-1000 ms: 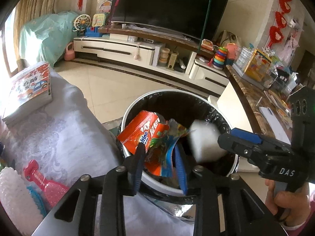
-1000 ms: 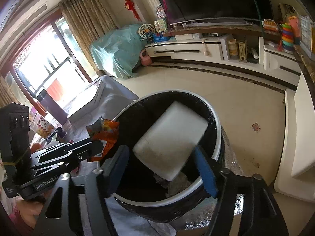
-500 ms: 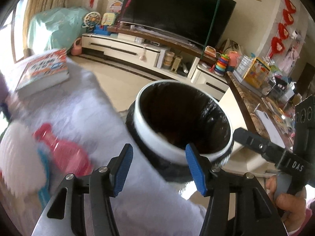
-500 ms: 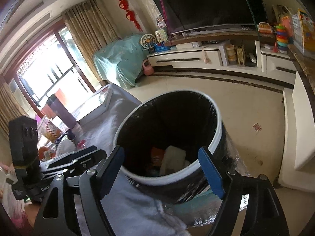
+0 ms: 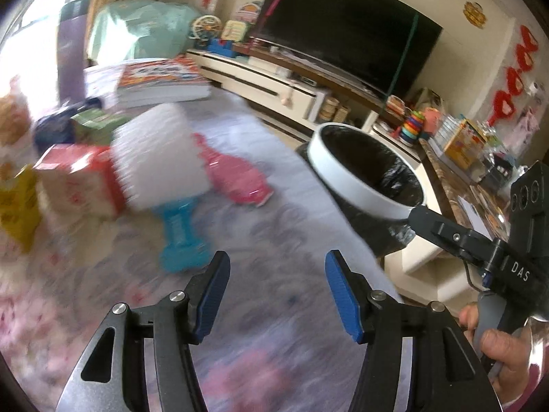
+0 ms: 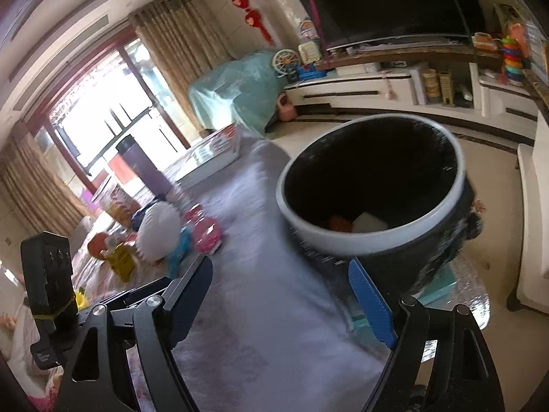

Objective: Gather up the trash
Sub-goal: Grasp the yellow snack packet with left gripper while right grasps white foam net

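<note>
A white-rimmed trash bin [image 5: 357, 185] with a black liner stands at the table's right edge; it also shows in the right wrist view [image 6: 346, 240]. Inside it lie an orange wrapper [image 6: 340, 223] and a white block [image 6: 370, 222]. My left gripper [image 5: 276, 295] is open and empty above the grey tablecloth [image 5: 274, 226], left of the bin. My right gripper [image 6: 284, 298] is open and empty in front of the bin, and shows from the side in the left wrist view [image 5: 487, 257].
On the table lie a white brush with a blue handle [image 5: 161, 158], a pink plastic item [image 5: 236, 178], a red-and-white box [image 5: 79, 178], a yellow packet [image 5: 17, 206], a stack of books [image 5: 161, 82] and a purple flask [image 6: 144, 168]. The view is motion-blurred.
Both grippers let go of their trash, the wrappers and the white block, into the bin. Both have pulled back and swung left toward the table, open and empty.
</note>
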The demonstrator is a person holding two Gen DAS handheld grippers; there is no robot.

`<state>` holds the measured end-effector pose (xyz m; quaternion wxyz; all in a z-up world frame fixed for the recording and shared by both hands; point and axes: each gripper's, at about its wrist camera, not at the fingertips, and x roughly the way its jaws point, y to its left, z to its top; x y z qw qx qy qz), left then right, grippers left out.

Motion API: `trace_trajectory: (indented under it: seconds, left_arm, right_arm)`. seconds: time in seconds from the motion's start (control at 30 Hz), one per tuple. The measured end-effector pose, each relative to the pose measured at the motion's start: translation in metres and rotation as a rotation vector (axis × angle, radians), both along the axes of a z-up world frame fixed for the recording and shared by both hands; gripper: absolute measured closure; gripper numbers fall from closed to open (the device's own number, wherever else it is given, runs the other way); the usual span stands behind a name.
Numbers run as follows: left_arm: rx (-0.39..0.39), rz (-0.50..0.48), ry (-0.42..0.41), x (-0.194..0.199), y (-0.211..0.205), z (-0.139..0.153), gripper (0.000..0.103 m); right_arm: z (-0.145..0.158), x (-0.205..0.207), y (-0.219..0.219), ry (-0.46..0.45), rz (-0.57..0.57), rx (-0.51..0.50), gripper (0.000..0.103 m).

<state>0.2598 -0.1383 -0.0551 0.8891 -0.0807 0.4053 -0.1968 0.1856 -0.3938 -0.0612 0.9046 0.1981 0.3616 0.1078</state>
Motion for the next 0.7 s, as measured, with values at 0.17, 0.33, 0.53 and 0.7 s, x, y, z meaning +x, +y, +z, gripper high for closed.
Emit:
trace_trajectory:
  seconds: [0.17,0.33,0.53,0.7]
  left_arm:
    - [-0.008,0.057,0.014,-0.022,0.028,0.002,0.046]
    - [-0.01,0.111,0.011,-0.041,0.052,0.007,0.046]
    - [-0.011,0.174,0.015,-0.059,0.077,0.01,0.046]
    - [-0.013,0.226,0.02,-0.073,0.096,0.013,0.046]
  right_arm:
    - [-0.004,-0.004,0.027,0.001,0.051,-0.009,0.02]
    - [-0.007,-0.006,0.05,0.005,0.092,-0.009,0.02]
    - [-0.008,-0.004,0.079,0.003,0.14,-0.023,0.02]
    - [-0.01,0.001,0.096,0.005,0.168,-0.033,0.02]
